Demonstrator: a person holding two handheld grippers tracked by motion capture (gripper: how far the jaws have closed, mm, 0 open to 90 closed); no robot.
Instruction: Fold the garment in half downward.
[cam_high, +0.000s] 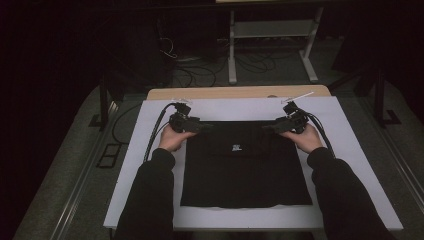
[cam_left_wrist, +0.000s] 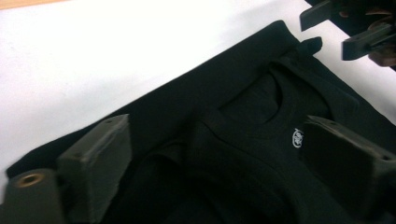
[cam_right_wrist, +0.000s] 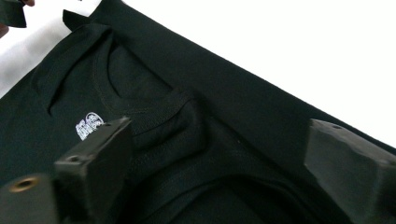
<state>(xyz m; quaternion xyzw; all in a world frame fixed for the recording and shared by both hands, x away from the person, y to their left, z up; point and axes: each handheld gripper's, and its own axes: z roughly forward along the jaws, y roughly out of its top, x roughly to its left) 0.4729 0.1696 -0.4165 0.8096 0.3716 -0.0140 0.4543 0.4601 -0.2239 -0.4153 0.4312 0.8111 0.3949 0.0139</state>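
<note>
Lay flat on a white board (cam_high: 150, 165) — a black shirt (cam_high: 245, 170), soft knit, ribbed collar, small white logo (cam_high: 236, 148). Hovered at its far corners, left gripper (cam_high: 202, 127) and right gripper (cam_high: 270, 127), jaws spread, pinching nothing. Risked closing on a single layer — limp cloth bunching, slipping.

A black garment (cam_high: 245, 165) lay flat as a roughly square folded shape on the white surface of the counter (cam_high: 350, 165). Its far edge ran between the left hand-held gripper (cam_high: 207, 126) and the right hand-held gripper (cam_high: 267, 127), with one upper corner at each. A round neckline (cam_left_wrist: 275, 105) with a ribbed collar sat midway between them. A small white printed logo (cam_right_wrist: 88, 125) lay just below the neckline.
</note>
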